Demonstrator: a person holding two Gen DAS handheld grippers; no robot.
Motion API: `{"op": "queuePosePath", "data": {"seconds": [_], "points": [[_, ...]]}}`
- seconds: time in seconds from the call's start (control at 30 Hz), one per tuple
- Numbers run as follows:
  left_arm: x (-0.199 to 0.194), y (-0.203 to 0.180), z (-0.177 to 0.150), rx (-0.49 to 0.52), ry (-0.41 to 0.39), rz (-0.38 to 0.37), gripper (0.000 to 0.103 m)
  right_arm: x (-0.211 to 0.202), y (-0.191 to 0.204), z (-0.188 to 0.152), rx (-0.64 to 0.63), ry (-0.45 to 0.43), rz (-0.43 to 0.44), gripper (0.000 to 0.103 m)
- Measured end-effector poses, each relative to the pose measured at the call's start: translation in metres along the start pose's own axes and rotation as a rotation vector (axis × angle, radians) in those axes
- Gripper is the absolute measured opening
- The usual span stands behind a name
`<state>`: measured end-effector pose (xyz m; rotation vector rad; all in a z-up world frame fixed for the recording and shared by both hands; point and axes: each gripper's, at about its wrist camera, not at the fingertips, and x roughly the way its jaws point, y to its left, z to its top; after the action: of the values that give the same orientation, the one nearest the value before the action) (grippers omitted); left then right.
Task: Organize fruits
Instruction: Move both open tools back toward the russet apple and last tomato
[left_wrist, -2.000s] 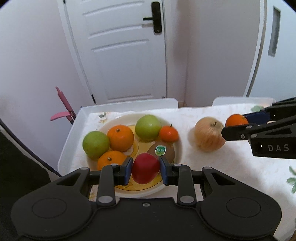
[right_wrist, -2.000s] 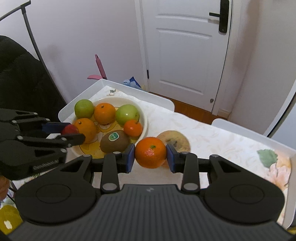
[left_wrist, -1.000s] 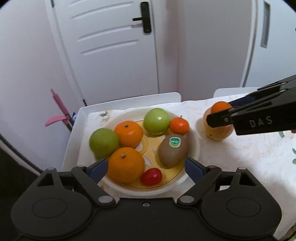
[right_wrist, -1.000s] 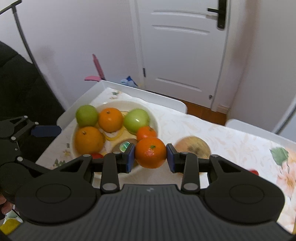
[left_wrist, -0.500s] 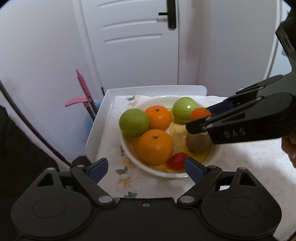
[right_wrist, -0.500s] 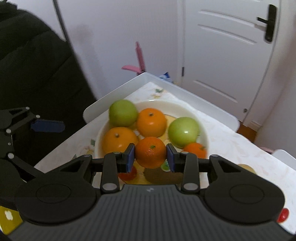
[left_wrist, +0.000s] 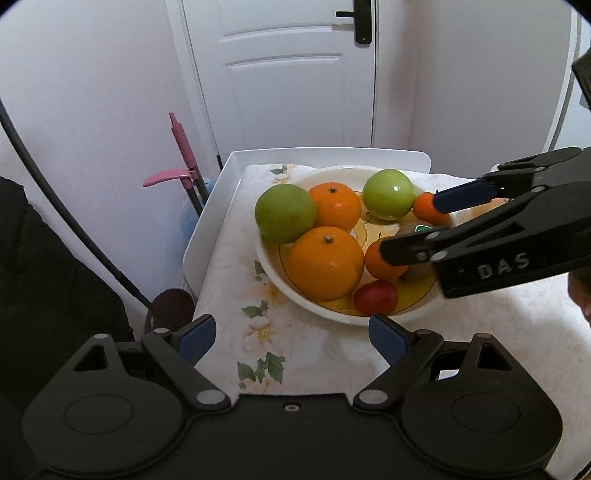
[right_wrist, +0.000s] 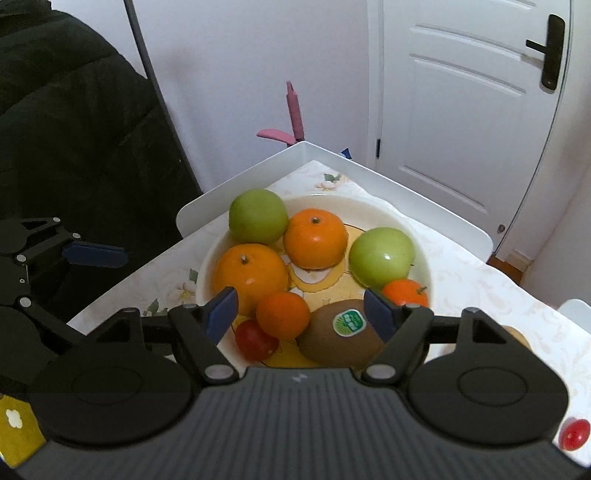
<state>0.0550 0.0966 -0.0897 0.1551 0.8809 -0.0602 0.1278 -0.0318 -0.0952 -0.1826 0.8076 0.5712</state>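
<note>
A cream bowl (right_wrist: 421, 258) (left_wrist: 273, 284) holds two green apples, two big oranges, a tangerine, a stickered kiwi (right_wrist: 340, 332) and a small red fruit (right_wrist: 255, 339). A small orange (right_wrist: 282, 314) (left_wrist: 376, 264) lies in the bowl beside the kiwi. My right gripper (right_wrist: 301, 310) (left_wrist: 424, 225) straddles it, jaws opening, pads off its skin. My left gripper (left_wrist: 291, 336) (right_wrist: 70, 280) hangs open in front of the bowl's near rim, with nothing between its fingers.
The bowl sits on a floral cloth in a white tray (left_wrist: 207, 236). A tan apple (right_wrist: 517, 336) shows partly behind my right gripper, and a small red fruit (right_wrist: 572, 435) lies at the lower right. A black coat (right_wrist: 74, 129) and a pink-handled tool (left_wrist: 184, 155) stand to the left.
My right gripper carried the small orange over the bowl, opened and let it go; it now rests beside the kiwi. The left gripper drew back from the bowl, still open.
</note>
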Motion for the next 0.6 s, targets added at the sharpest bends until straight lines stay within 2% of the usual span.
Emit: {"op": "queuePosePath", "data": {"seconds": [0.33,0.4,0.47,0.6], "points": [[-0.015,-0.002,0.006,-0.054,-0.023,-0.009,0.093,-0.036,-0.011,-0.007,0.048,-0.008,-0.045,0.09],[-0.021,-0.005,0.009,-0.059,-0.028,-0.015,0.093,-0.045,-0.012,-0.009,0.061,-0.009,-0.058,0.094],[-0.028,-0.01,0.011,-0.044,-0.038,-0.018,0.093,-0.057,-0.015,-0.012,0.076,-0.018,-0.079,0.103],[-0.04,-0.024,0.017,-0.009,-0.054,-0.029,0.097,-0.082,-0.026,-0.02,0.125,-0.021,-0.096,0.103]]}}
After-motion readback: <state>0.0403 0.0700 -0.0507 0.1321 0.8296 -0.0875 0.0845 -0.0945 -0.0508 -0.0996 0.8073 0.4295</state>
